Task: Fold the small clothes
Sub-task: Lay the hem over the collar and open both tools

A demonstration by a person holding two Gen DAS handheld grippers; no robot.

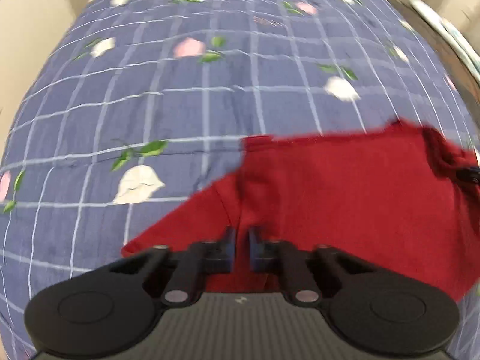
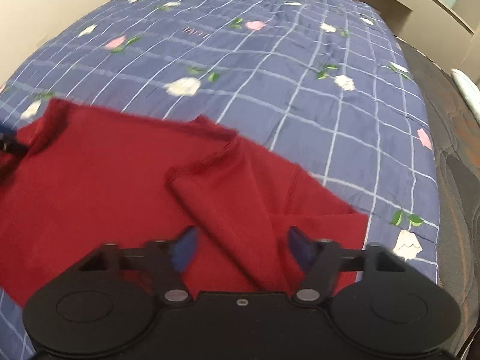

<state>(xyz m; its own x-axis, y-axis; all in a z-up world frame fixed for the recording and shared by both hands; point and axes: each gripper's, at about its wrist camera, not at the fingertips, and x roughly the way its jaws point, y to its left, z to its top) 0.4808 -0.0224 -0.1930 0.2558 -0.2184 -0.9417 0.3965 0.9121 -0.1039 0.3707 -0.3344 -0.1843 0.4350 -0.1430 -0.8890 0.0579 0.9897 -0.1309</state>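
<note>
Two grippers work a red garment (image 1: pixel 345 198) spread on a checked bedspread (image 1: pixel 180 105): the left gripper (image 1: pixel 240 247) pinches a soft fold, the right gripper (image 2: pixel 241 247) stands spread around a sleeve; limp and light, best taken at hems

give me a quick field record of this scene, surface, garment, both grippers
surface: blue checked bedspread with a flower print
garment: red garment spread on the bedspread, one sleeve folded over its body
left gripper: over the garment, jaws nearly together, red cloth in the narrow gap; a pinch cannot be confirmed
right gripper: jaws apart either side of the folded sleeve, pads not pressing it
image quality: both views blurred
</note>
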